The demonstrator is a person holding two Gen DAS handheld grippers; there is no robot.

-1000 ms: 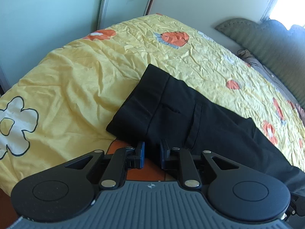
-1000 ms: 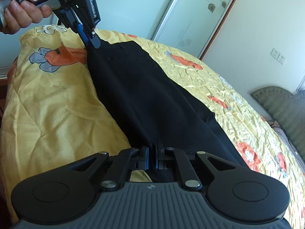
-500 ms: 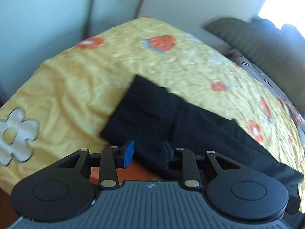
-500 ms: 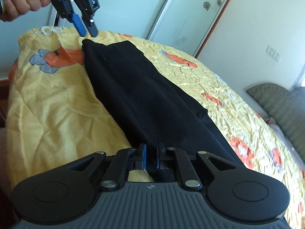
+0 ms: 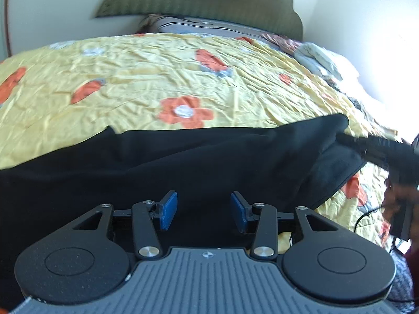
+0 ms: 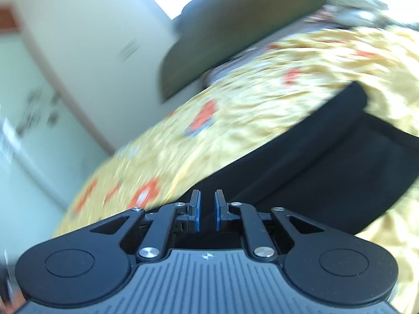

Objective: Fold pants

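So I've got a bed (image 5: 131, 83) with a wrinkly yellow flowered cover, and the black pants (image 5: 183, 162) are stretched across its near side, running left to right in the left wrist view. They look like soft, thin dress fabric: light, floppy, probably a bit slippery on that cover, so I'd expect them to sag and bunch if I only lift one spot. Hems and the waistband are the sensible places to take hold. My left gripper (image 5: 203, 210) has just been opening and is spread now, nothing between the pads, just above the cloth. My right gripper (image 6: 207, 210) is nearly pressed together, pinching the far right end of the pants.
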